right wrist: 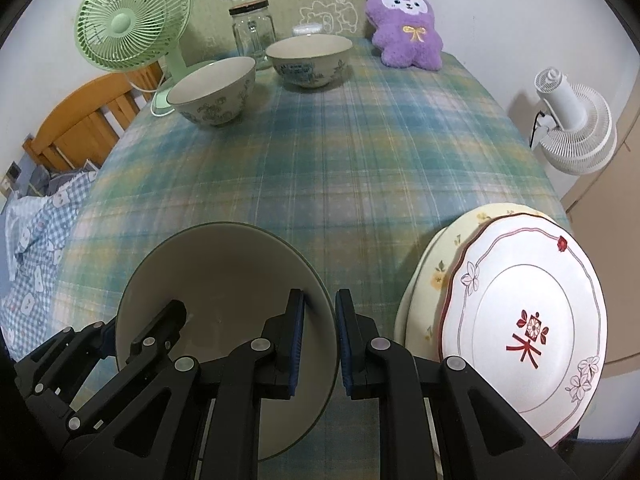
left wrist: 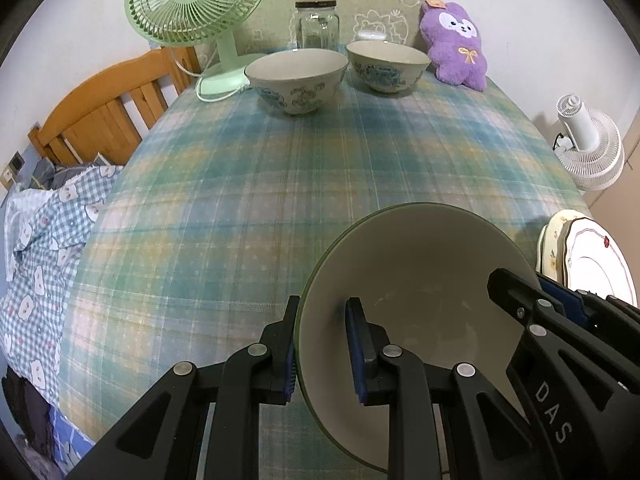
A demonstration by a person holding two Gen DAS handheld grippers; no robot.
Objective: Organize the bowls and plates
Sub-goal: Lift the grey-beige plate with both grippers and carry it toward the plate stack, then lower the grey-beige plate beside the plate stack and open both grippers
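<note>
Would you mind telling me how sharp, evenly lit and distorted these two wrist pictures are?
Left wrist view: strong fisheye bulge with dark corners, soft light, checked tablecloth slightly blurred, held bowl sharp. Right wrist view: same bulge, mild sheen on the top plate, faint shadows under the far bowls.

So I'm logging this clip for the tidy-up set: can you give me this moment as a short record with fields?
held: plain bowl, gripped on opposite rims
left gripper: shut on the bowl's left rim
right gripper: shut on the bowl's right rim
far bowls: two patterned bowls, side by side, apart
plates: stacked at the table's near right edge
table: plaid cloth
back row: green fan, jar, purple plush
</note>
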